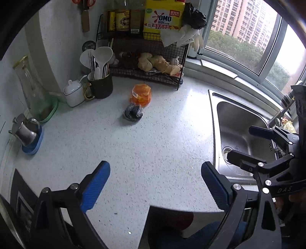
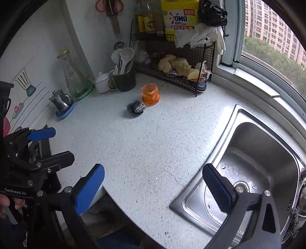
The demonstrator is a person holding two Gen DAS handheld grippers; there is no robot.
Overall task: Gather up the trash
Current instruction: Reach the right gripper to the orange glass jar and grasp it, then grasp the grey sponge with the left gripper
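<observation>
Yellow box (image 1: 162, 17) on rack reads "OMO".

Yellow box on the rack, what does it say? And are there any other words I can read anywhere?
"OMO" on the yellow detergent box; its smaller print is too blurred.
"GenRobot.AI" on the left claw body.
"DAS" on the right claw body.
Labels on the brown bottles: too blurred to read.
</observation>
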